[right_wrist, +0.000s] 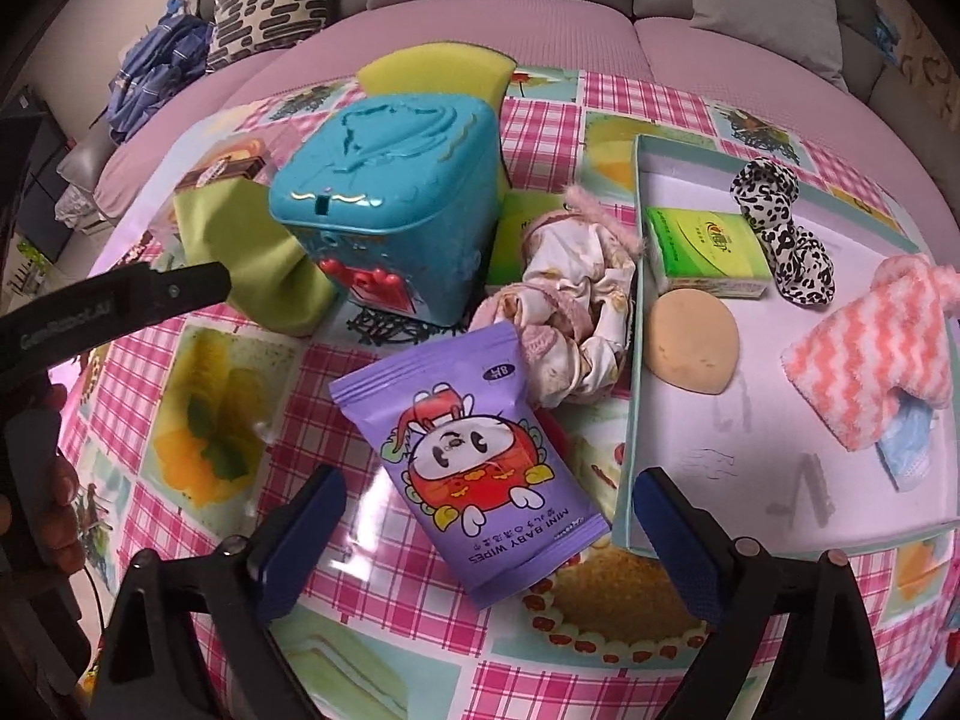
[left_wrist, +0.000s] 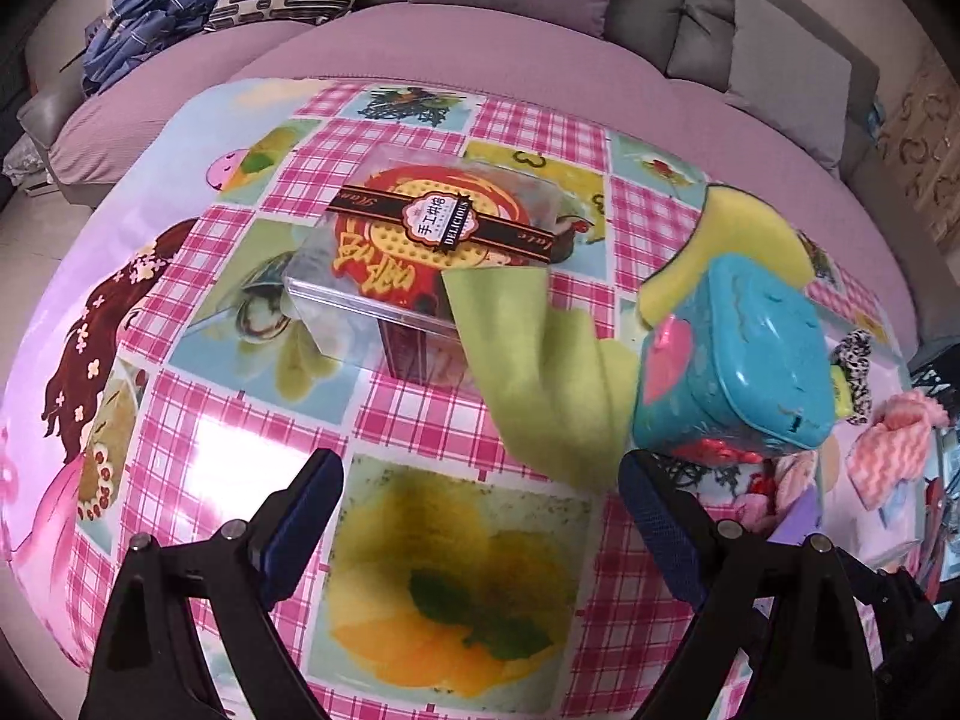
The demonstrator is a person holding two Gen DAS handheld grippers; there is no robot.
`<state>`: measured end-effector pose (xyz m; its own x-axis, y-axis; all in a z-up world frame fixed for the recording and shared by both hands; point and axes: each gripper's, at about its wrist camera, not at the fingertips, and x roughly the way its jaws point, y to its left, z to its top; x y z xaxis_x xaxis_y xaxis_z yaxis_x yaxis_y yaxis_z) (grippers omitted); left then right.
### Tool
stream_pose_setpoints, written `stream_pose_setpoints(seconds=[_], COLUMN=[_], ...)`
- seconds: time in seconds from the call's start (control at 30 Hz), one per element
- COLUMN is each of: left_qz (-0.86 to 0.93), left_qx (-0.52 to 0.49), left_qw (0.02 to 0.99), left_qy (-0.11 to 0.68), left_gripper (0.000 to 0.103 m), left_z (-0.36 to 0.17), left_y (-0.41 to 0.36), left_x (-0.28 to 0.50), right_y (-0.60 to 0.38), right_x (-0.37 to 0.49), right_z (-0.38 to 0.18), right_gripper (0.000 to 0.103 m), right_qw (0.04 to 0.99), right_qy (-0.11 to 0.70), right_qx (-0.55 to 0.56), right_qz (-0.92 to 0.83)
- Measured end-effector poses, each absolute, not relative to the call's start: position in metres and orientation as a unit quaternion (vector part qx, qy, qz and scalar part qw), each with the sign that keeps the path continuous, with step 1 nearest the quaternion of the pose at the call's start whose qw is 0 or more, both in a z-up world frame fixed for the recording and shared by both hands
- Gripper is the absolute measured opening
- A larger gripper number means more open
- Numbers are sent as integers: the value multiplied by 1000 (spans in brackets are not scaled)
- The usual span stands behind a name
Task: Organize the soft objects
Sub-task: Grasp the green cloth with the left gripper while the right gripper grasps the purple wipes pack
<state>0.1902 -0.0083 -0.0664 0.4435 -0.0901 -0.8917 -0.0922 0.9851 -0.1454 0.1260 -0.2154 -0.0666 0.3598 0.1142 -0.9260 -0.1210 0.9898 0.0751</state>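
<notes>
My left gripper [left_wrist: 480,474] is open and empty above the tablecloth, just short of a green cloth [left_wrist: 540,372] that lies against a clear plastic box [left_wrist: 420,258]. My right gripper [right_wrist: 489,498] is open and empty, its jaws either side of a purple baby wipes pack [right_wrist: 474,456]. A shallow white tray [right_wrist: 750,480] at the right holds a pink striped cloth [right_wrist: 870,354], a leopard scrunchie [right_wrist: 786,240], a tan sponge [right_wrist: 693,345] and a green box [right_wrist: 708,246]. A floral cloth bundle [right_wrist: 576,306] lies beside the tray. A yellow sponge [right_wrist: 438,69] lies behind the teal tin.
A teal tin [right_wrist: 390,204] stands mid-table; it also shows in the left wrist view [left_wrist: 732,360]. The left gripper's body [right_wrist: 108,300] reaches in from the left. A purple sofa [right_wrist: 420,18] with cushions and blue clothes [right_wrist: 156,72] lies behind the table.
</notes>
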Motion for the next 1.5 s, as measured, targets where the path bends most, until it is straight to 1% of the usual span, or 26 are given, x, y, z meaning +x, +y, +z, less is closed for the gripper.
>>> stream_pose_setpoints(seconds=[0.17,0.3,0.33,0.37,0.4,0.43,0.57,0.6,0.7,0.73,0.8,0.83,0.87,0.93,1.17,1.33,1.5], left_qz=[12,-5,-8,-12,-14,-16,-19,-20,-27,-27,-27,-28,-31,-40,-47,-52,-55], left_qx=[-76,-106,-111,-118,-122,-123,-123,-126,-139,-141,-141,-142,-148,-161,-151,-139,-127], left_qw=[847,842,842,843,844,845,840,839,834,833,831,830,827,823,826,834,852], left_qy=[526,530,528,525,522,520,528,530,533,534,538,539,541,544,542,532,505], left_gripper=[93,93,90,87,77,69,58,52,46,37,26,20,18,10,7,7,6], left_z=[-71,-75,-76,-75,-74,-73,-78,-80,-85,-87,-91,-92,-94,-97,-94,-83,-64], left_y=[-11,-9,-8,-8,-8,-8,-9,-9,-8,-8,-8,-7,-6,-6,-11,-15,-16], left_x=[194,196,196,196,195,196,199,200,201,202,203,203,203,203,199,197,189], right_y=[-215,-212,-210,-208,-207,-205,-202,-203,-205,-206,-206,-206,-206,-207,-212,-218,-224], right_x=[125,123,123,123,123,123,124,124,125,125,125,125,125,124,124,124,122], right_z=[-66,-58,-56,-56,-56,-57,-63,-63,-66,-67,-70,-70,-71,-71,-65,-59,-45], right_gripper=[95,94,94,94,93,90,87,86,81,79,75,71,66,64,56,54,53], right_qw=[825,832,833,833,832,831,825,825,823,821,819,818,817,817,823,829,843], right_qy=[561,550,548,547,548,550,558,558,562,563,567,568,569,569,561,553,531], right_qx=[-8,-16,-19,-20,-22,-24,-29,-29,-27,-27,-29,-29,-30,-30,-18,-4,16], right_qz=[68,70,73,78,80,83,85,85,83,83,85,85,85,84,86,84,85])
